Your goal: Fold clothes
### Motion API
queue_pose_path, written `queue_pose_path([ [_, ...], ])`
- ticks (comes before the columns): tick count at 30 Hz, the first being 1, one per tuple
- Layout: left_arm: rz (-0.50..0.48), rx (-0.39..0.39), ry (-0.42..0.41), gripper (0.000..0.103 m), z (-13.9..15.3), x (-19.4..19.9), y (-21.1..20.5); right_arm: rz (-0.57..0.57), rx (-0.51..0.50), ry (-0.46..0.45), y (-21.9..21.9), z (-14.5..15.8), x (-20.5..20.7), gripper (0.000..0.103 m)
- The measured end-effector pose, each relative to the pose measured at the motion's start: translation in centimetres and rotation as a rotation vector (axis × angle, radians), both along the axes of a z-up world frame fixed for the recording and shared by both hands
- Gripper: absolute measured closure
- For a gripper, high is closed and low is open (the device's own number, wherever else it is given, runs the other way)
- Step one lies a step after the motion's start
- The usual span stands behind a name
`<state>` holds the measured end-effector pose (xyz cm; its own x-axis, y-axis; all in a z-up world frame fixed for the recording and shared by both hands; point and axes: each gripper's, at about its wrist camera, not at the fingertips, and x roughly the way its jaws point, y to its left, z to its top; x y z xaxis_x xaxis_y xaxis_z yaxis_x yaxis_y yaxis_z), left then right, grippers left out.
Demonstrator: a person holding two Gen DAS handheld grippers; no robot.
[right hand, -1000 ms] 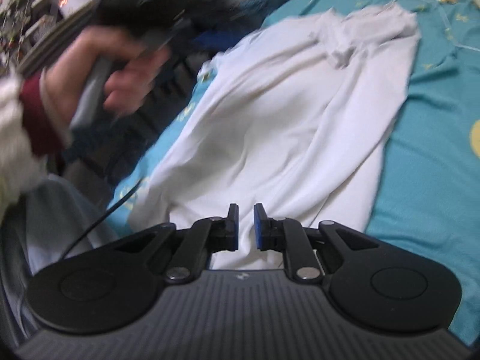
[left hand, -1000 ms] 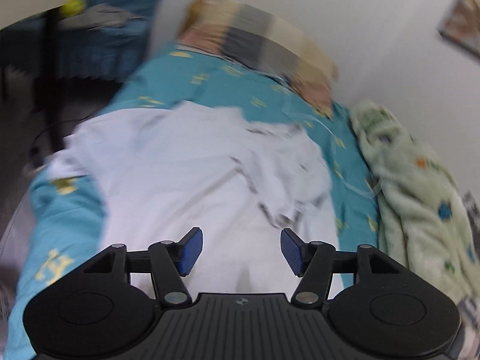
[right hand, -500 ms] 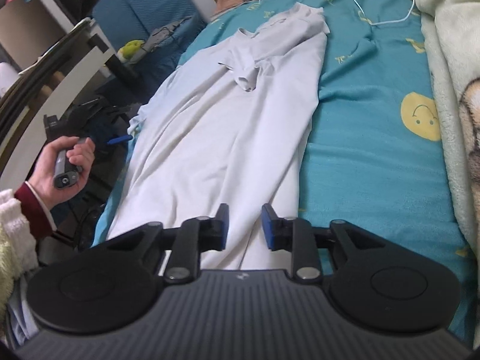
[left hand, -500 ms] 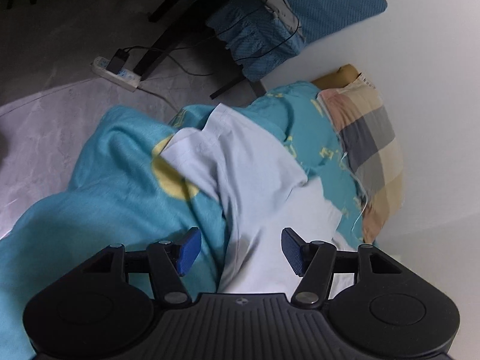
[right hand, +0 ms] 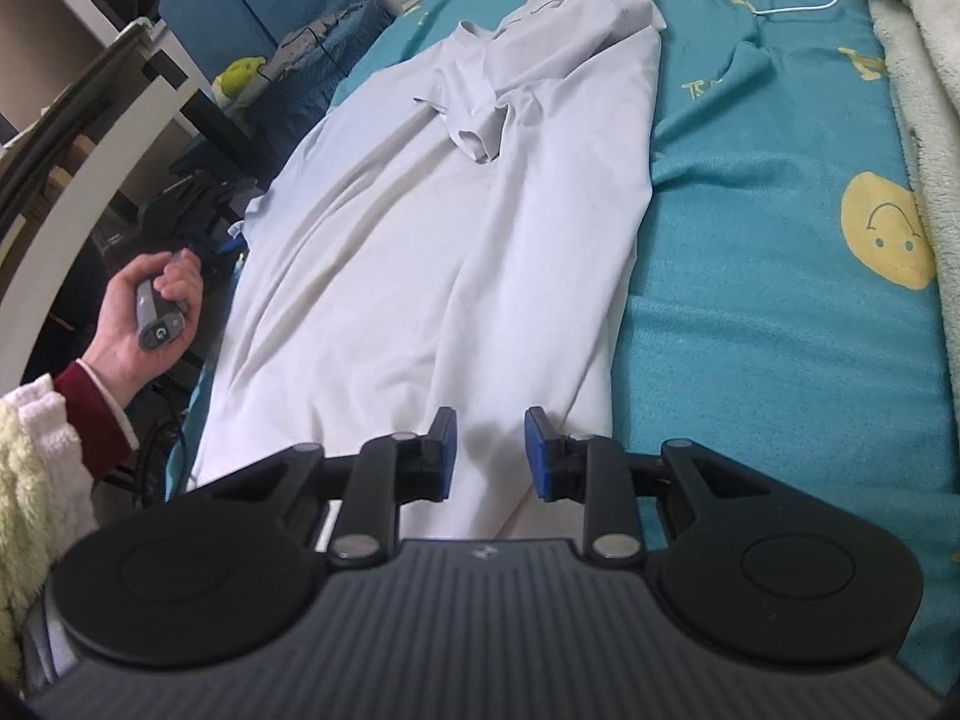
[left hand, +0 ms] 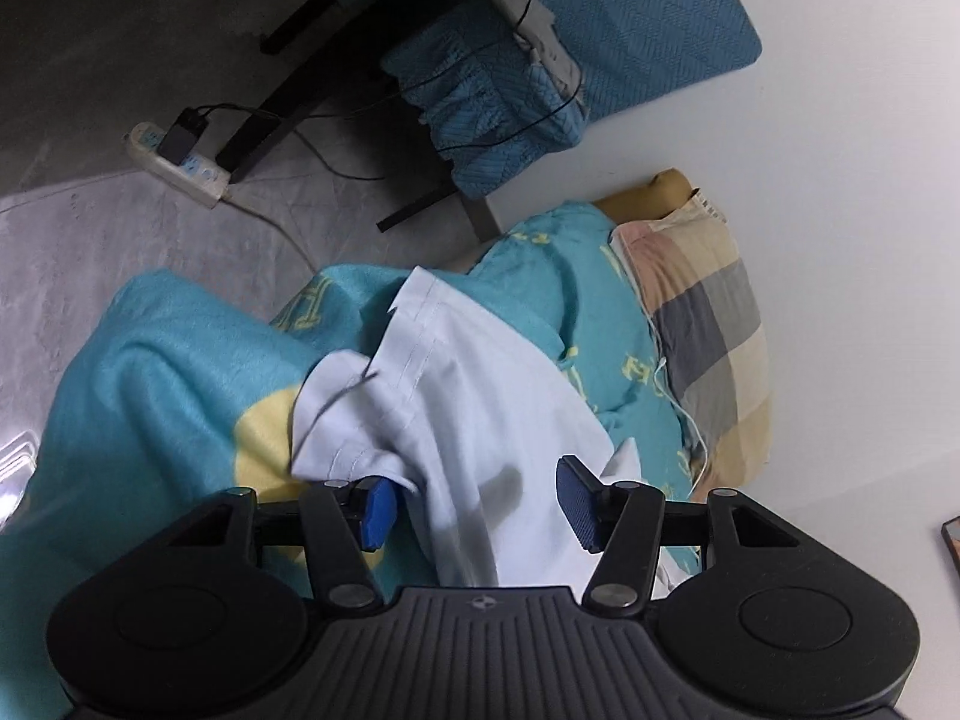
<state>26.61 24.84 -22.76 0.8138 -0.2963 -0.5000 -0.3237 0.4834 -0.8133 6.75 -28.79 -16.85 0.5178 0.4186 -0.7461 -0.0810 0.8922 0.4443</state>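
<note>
My left gripper (left hand: 477, 504) hangs over the edge of the bed with its blue-padded fingers spread wide, nothing between them but the cloth lying below. Under it a sleeve and shoulder of the white short-sleeved cotton T-shirt (left hand: 480, 414) droops over the turquoise fleece bedspread with yellow smiley faces (left hand: 168, 384), the sleeve hem bunched just beside my left finger pad. Beyond the shirt a checked pillow in peach, grey and cream (left hand: 702, 324) lies against the white wall, and a thin white cable (left hand: 678, 402) trails along the bedspread next to it. On the grey floor past the bed sits a white power strip (left hand: 180, 162) with a black plug in it, near a blue quilted chair cushion (left hand: 576, 54). My right gripper (right hand: 489, 453) sits low over the hem end of the same T-shirt (right hand: 432, 228), its fingers parted by a moderate gap and closed on nothing. From here the shirt lies lengthwise along the bedspread (right hand: 768, 324), collar far from me, one sleeve folded onto the chest. A cream plush blanket (right hand: 918, 60) runs along the right side. My left hand (right hand: 150, 312) shows at the bed's left edge, wrapped around its grey handle.
</note>
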Motion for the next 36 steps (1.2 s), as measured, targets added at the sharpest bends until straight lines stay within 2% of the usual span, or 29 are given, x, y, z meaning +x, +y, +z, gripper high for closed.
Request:
queue_pose_path([
  [1, -0.005, 0.019, -0.004, 0.052, 0.0, 0.3, -0.1, 0.000, -0.002, 0.000, 0.0, 0.0, 0.1, 0.074],
  [2, -0.011, 0.050, -0.002, 0.063, 0.2, 0.7, -0.3, -0.001, -0.004, 0.000, 0.1, 0.0, 0.1, 0.074],
  [3, -0.021, 0.086, 0.000, 0.086, 0.4, 1.0, -0.5, -0.002, -0.008, 0.001, 0.1, -0.1, 0.2, 0.074],
  [4, -0.031, 0.125, -0.006, 0.096, 0.8, 1.2, -0.8, -0.003, -0.011, 0.003, 0.2, -0.1, 0.2, 0.074],
  [7, -0.067, 0.300, -0.046, 0.098, 3.3, 1.5, -2.5, -0.011, -0.011, -0.001, 0.3, 0.2, 0.3, 0.074],
  [11, -0.141, 0.570, -0.139, 0.098, 8.3, 1.6, -7.5, -0.026, 0.006, -0.021, 0.2, 0.8, 0.3, 0.074],
  [16, -0.265, 0.887, -0.275, 0.098, 13.7, 2.0, -17.2, -0.059, 0.005, -0.010, -0.6, 0.7, 0.1, 0.074],
  [17, -0.302, 0.925, -0.299, 0.098, 14.3, 2.1, -19.4, -0.068, 0.007, -0.017, -0.9, 0.9, 0.0, 0.074],
  [19, -0.385, 0.963, -0.332, 0.097, 14.5, 1.9, -23.9, -0.089, 0.007, -0.029, -1.4, 1.2, -0.2, 0.074],
  [22, -0.503, 0.987, -0.341, 0.097, 12.3, 1.4, -30.8, -0.125, 0.009, -0.028, -2.5, 1.3, -0.3, 0.074],
  [25, -0.613, 1.009, -0.296, 0.095, 8.6, 1.5, -36.6, -0.148, 0.004, -0.014, -3.3, 0.8, -0.2, 0.074],
  [27, -0.659, 1.044, -0.247, 0.089, 6.1, 1.7, -39.2, -0.149, 0.014, -0.009, -3.7, 0.6, -0.2, 0.074],
  [30, -0.667, 1.053, -0.184, 0.074, 3.9, 2.0, -40.3, -0.149, 0.035, 0.002, -4.1, 0.2, -0.2, 0.074],
  [32, -0.664, 1.019, -0.171, 0.062, 3.8, 1.8, -39.8, -0.142, 0.049, 0.002, -4.1, 0.2, -0.2, 0.074],
  [34, -0.662, 0.947, -0.158, 0.042, 4.5, 1.6, -37.9, -0.134, 0.056, -0.004, -4.0, 0.4, -0.2, 0.074],
  [36, -0.654, 0.863, -0.149, 0.040, 5.3, 1.1, -35.6, -0.127, 0.064, -0.007, -3.9, 0.5, -0.2, 0.074],
])
